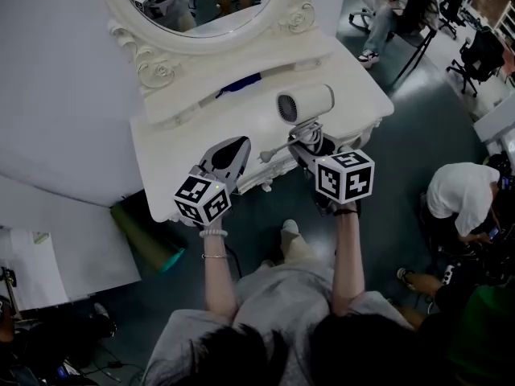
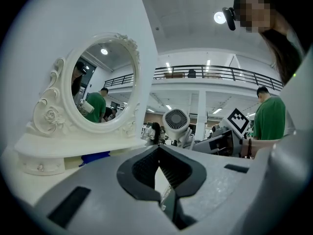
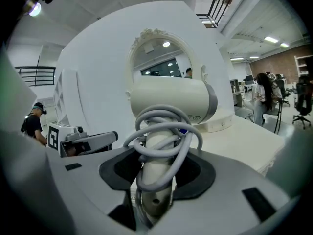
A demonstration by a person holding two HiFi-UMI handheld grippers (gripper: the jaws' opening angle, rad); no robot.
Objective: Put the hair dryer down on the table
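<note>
My right gripper (image 1: 311,138) is shut on the handle of a cream hair dryer (image 1: 305,103), whose grey cord (image 3: 164,131) is wound round that handle. The dryer is upright, its barrel above the white dressing table (image 1: 181,163) near the front right; I cannot tell whether it touches the top. In the right gripper view the handle (image 3: 157,173) fills the gap between the dark pads (image 3: 195,173). My left gripper (image 1: 235,146) hovers over the table's front edge, left of the dryer, shut on nothing. From the left gripper view the dryer's (image 2: 176,123) rear grille faces me.
An oval mirror (image 1: 201,6) in an ornate white frame stands at the back of the table, with a blue object (image 1: 241,81) in the slot beneath it. A green thing (image 1: 146,236) lies under the table's left end. People and office chairs (image 1: 483,55) occupy the floor to the right.
</note>
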